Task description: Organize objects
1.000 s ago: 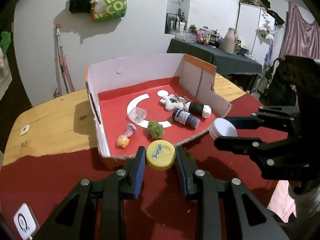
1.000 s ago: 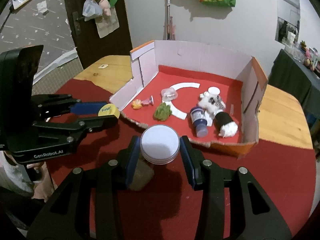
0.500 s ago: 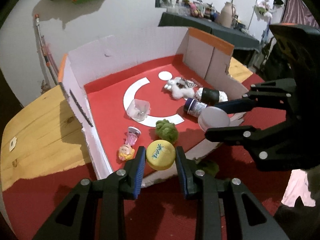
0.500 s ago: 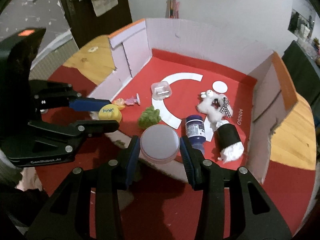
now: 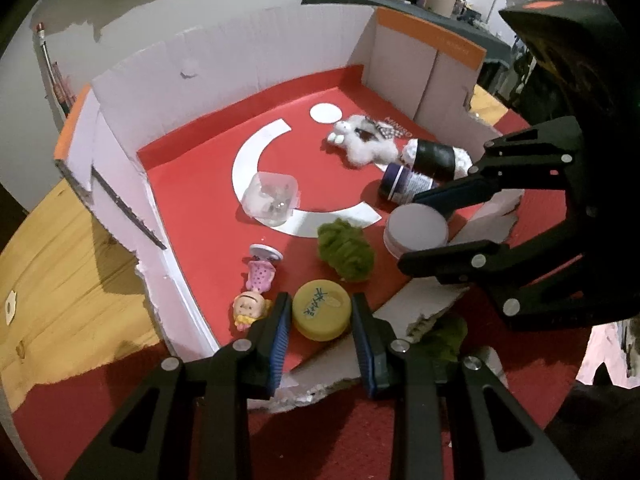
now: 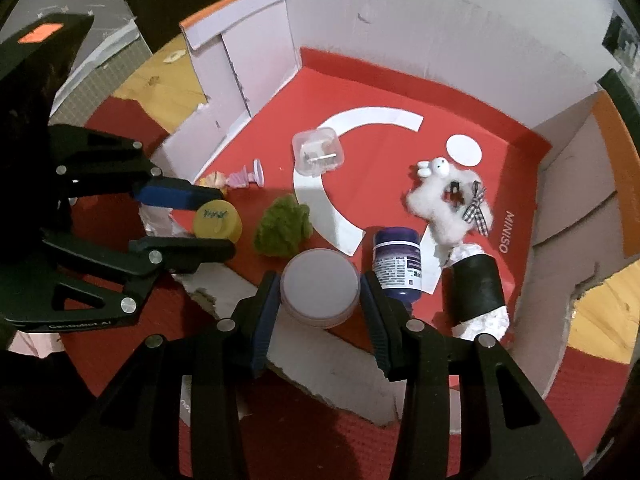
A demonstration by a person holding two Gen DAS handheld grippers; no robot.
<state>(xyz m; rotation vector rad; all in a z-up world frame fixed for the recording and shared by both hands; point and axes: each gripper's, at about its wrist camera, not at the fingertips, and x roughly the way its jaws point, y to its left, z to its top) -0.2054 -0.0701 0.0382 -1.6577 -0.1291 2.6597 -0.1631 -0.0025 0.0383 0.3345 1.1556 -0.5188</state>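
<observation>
Left gripper [image 5: 320, 314] is clamped on yellow cap [image 5: 322, 310], right gripper [image 6: 319, 286] on white lid [image 6: 319, 286]; both hang over the cardboard box [image 5: 240, 60]'s torn front edge. Green tuft [image 5: 346, 250], doll [image 5: 256, 292] and purple bottle [image 6: 396, 264] already lie inside; both releases remain, and a second green tuft [image 5: 440, 338] lies outside the front edge.

left wrist: steep down, close | right wrist: same | shared: cardboard box [image 5: 224, 56] floor

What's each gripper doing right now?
Left gripper: closed on the round yellow plastic cap.
Right gripper: closed on the round white plastic lid.
</observation>
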